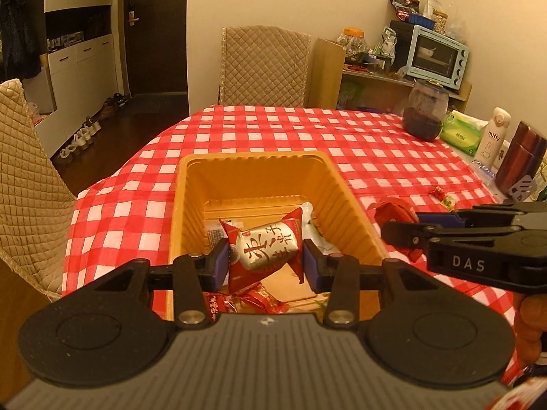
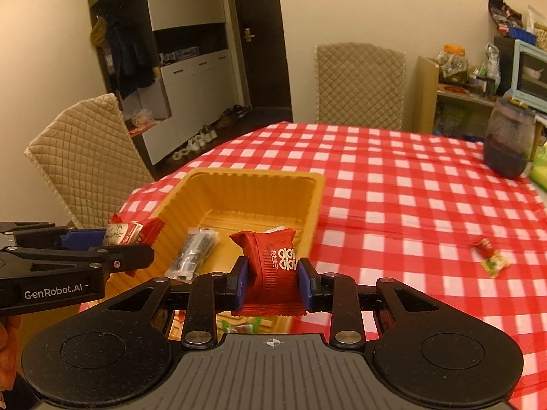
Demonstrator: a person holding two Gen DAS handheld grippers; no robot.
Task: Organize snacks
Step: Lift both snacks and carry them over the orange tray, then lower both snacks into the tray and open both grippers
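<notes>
A yellow plastic tray (image 1: 253, 171) (image 2: 253, 179) stands on the red-checked tablecloth with several wrapped snacks lying in it. My left gripper (image 1: 265, 254) is shut on a red and silver snack packet (image 1: 265, 247) and holds it above the tray's near part. That gripper and its packet (image 2: 126, 234) also show at the left of the right wrist view. My right gripper (image 2: 271, 278) is shut on a plain red snack packet (image 2: 270, 266) over the tray's near right edge. In the left wrist view it comes in from the right (image 1: 407, 220). A small red and green candy (image 2: 490, 258) (image 1: 444, 198) lies loose on the cloth.
A dark jar (image 1: 425, 111) (image 2: 509, 138), a green tissue pack (image 1: 461, 133), a white bottle (image 1: 492, 136) and a dark red box (image 1: 519, 160) stand at the table's far right. Quilted chairs (image 1: 263, 65) (image 2: 85, 157) stand at the far and left sides.
</notes>
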